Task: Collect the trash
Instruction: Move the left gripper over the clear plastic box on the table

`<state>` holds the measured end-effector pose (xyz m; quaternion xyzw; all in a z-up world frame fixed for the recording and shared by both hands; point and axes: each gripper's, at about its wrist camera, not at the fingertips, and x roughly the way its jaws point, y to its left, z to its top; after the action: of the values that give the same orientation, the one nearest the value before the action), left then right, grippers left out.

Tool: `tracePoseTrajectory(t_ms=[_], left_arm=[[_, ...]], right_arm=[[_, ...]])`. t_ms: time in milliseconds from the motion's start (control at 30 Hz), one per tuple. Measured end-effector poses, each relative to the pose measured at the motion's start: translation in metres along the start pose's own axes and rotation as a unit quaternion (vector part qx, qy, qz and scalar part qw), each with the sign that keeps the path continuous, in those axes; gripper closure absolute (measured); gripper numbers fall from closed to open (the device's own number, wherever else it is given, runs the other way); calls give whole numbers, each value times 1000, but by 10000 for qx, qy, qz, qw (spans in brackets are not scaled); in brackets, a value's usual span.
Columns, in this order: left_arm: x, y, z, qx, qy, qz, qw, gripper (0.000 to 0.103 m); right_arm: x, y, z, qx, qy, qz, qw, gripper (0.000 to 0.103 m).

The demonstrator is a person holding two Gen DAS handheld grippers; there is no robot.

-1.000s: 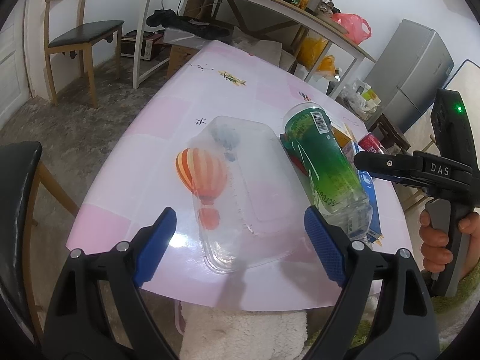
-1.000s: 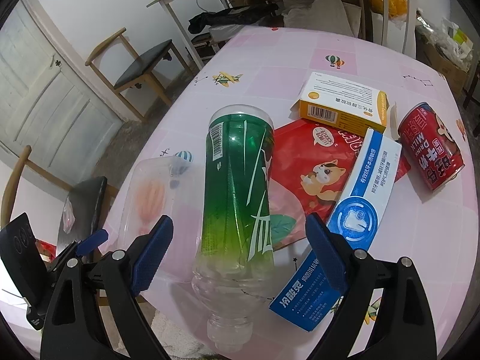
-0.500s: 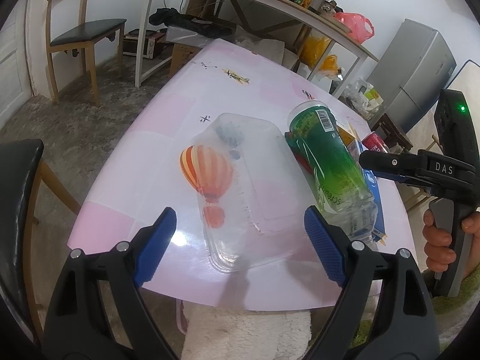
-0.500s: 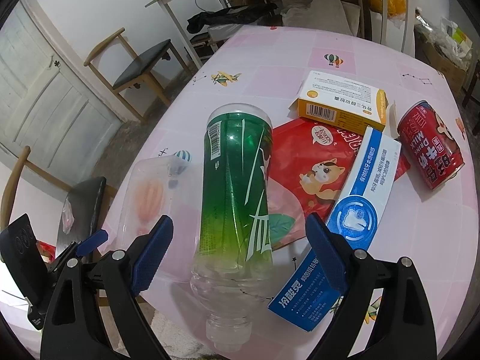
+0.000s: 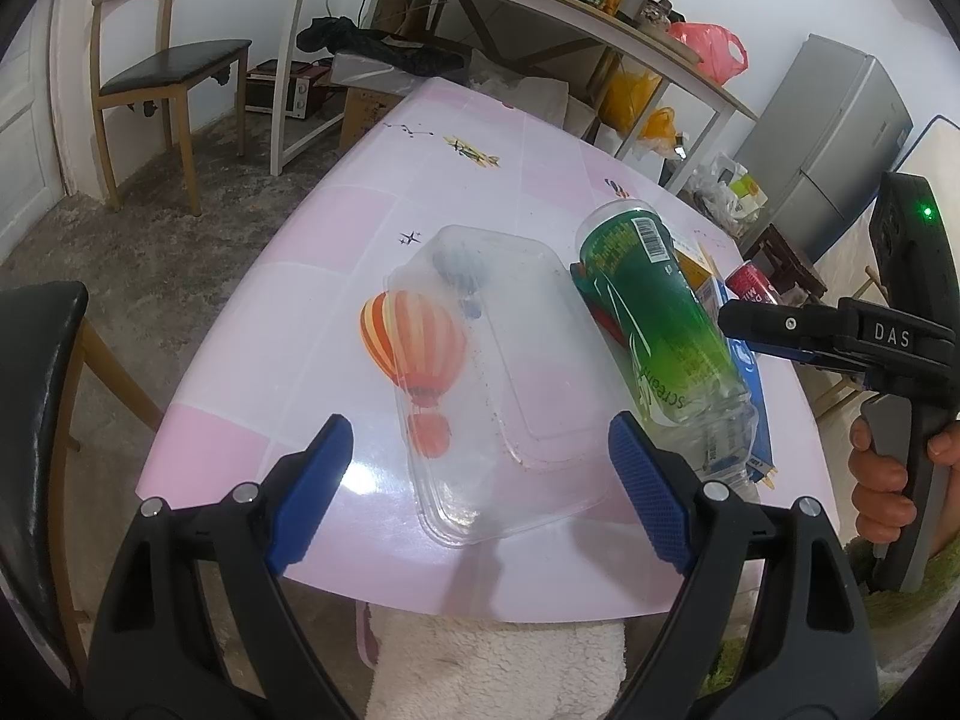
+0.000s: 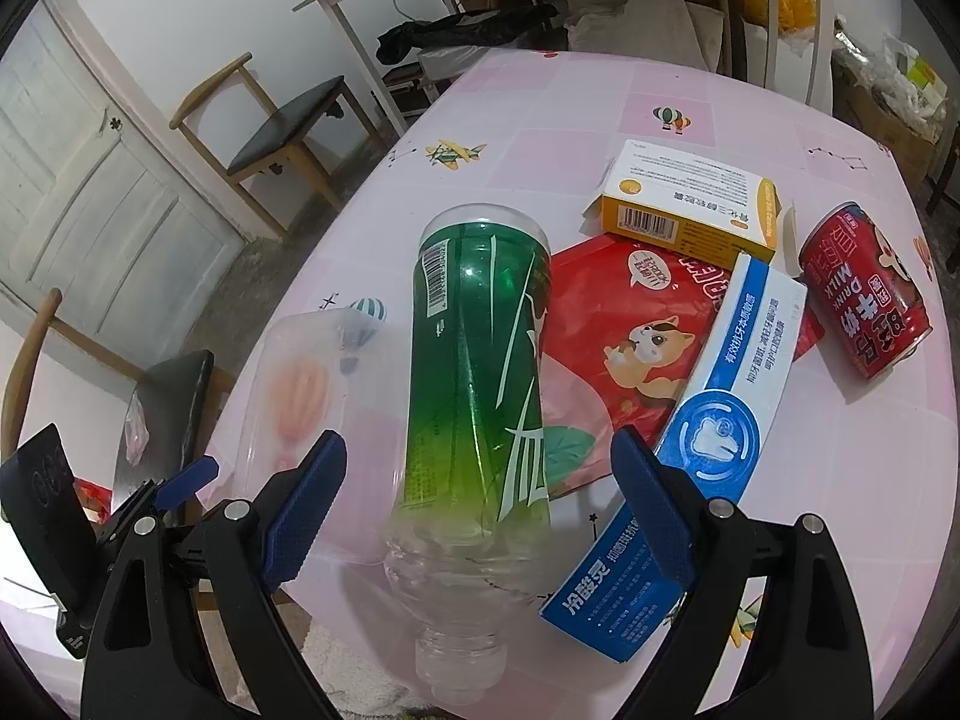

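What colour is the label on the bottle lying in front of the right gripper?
Green, fading lighter toward the neck, with white lettering on the bottle; clearest in the right wrist view.

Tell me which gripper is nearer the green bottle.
Right. The right gripper has its open jaws on either side of the green bottle; the left gripper faces the clear tray beside it.

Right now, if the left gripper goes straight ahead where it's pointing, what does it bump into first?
Probably the clear plastic tray lying flat on the pink table. The open left gripper points right at its near edge. The green bottle lies off to the right, though depth is hard to judge.
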<state>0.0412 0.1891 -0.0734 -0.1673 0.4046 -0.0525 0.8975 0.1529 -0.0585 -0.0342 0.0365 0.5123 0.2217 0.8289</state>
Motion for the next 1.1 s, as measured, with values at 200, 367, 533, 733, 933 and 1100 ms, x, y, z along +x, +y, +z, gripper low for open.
tracePoseTrajectory(t_ms=[200, 367, 533, 733, 933, 1100], left_arm=[[0, 4, -2, -8, -11, 28, 10000, 20], [0, 6, -3, -5, -11, 29, 10000, 20], [0, 4, -2, 5, -12, 26, 10000, 20], [-1, 4, -2, -11, 6, 33, 10000, 20], [-1, 5, -2, -10, -9, 39, 10000, 20], [-3, 7, 0, -32, -23, 31, 10000, 20]], right_arm=[[2, 3, 0, 5, 16, 18, 10000, 16], [3, 3, 0, 5, 14, 14, 10000, 16], [2, 2, 0, 17, 8, 18, 10000, 16], [1, 2, -1, 31, 9, 15, 10000, 16], [-4, -1, 1, 92, -70, 13, 9999, 16], [-6, -3, 2, 122, -109, 34, 9999, 16]])
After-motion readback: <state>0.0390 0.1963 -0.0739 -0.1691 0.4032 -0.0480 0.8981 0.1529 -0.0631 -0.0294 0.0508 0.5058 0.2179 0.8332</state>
